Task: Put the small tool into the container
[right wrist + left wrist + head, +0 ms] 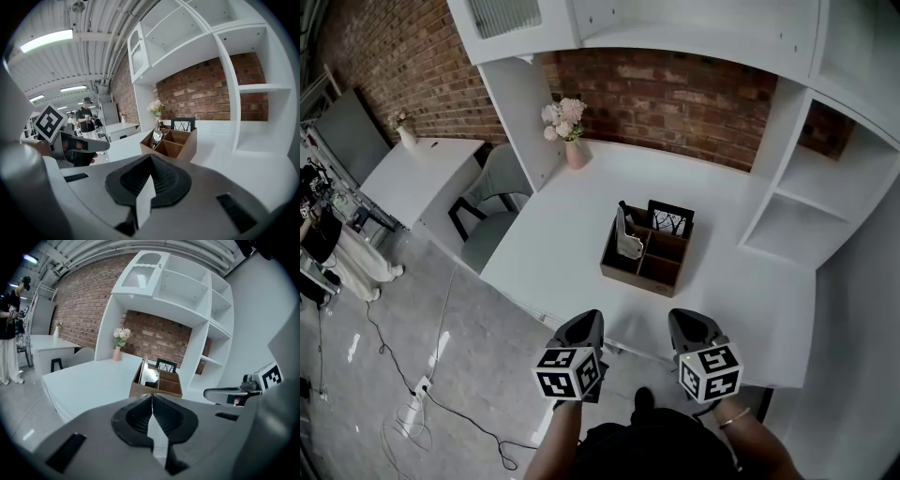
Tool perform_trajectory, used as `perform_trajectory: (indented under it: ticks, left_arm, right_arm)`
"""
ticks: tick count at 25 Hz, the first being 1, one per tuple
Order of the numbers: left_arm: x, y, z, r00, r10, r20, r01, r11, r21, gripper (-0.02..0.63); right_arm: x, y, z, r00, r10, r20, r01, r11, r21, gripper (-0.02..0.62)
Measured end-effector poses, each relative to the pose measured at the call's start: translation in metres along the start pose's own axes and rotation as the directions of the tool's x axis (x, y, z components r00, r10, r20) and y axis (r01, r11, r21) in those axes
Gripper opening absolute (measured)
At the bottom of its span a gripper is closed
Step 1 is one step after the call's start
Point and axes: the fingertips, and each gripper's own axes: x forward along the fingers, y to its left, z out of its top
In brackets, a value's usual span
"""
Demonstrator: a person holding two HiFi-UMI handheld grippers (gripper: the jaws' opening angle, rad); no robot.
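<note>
A brown wooden container [623, 271] with several compartments stands in the middle of the white desk [553, 234]. A small tool with a pale metal blade [628, 238] stands upright in its left compartment, and it also shows in the left gripper view as the blade [145, 371] and in the right gripper view as the tool [157, 134]. My left gripper [585, 322] and right gripper [685, 321] hover side by side at the desk's near edge, well short of the container. Both are shut with nothing between their jaws.
A small black picture frame [670, 220] leans at the container's back right. A pink vase of flowers [570, 131] stands at the desk's far left by a white shelf upright. Open shelves [811, 206] rise on the right. A grey chair [492, 202] and cables are on the floor at left.
</note>
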Motion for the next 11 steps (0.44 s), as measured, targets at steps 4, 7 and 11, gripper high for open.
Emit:
perform_trajectory:
  ticks: [4, 7, 11]
  left_arm:
    - [-0.0028, -0.0006, -0.0027, 1.0, 0.003, -0.001, -0.003, 1.0, -0.001, 0.012]
    - [-0.0039, -0.0019, -0.0057, 1.0, 0.005, -0.001, -0.005, 1.0, -0.003, 0.012]
    - [-0.0053, -0.0052, -0.0081, 1.0, 0.006, 0.007, -0.005, 1.0, -0.014, 0.012]
  right_arm:
    - [-0.0014, 0.0014, -0.0007, 1.0, 0.003, 0.003, -0.003, 1.0, -0.007, 0.003]
    - [-0.0027, 0.001, -0.0025, 1.0, 0.006, 0.004, -0.006, 1.0, -0.01, 0.003]
    - [-0.0053, 0.0023, -0.0032, 1.0, 0.015, 0.003, -0.015, 1.0, -0.026, 0.003]
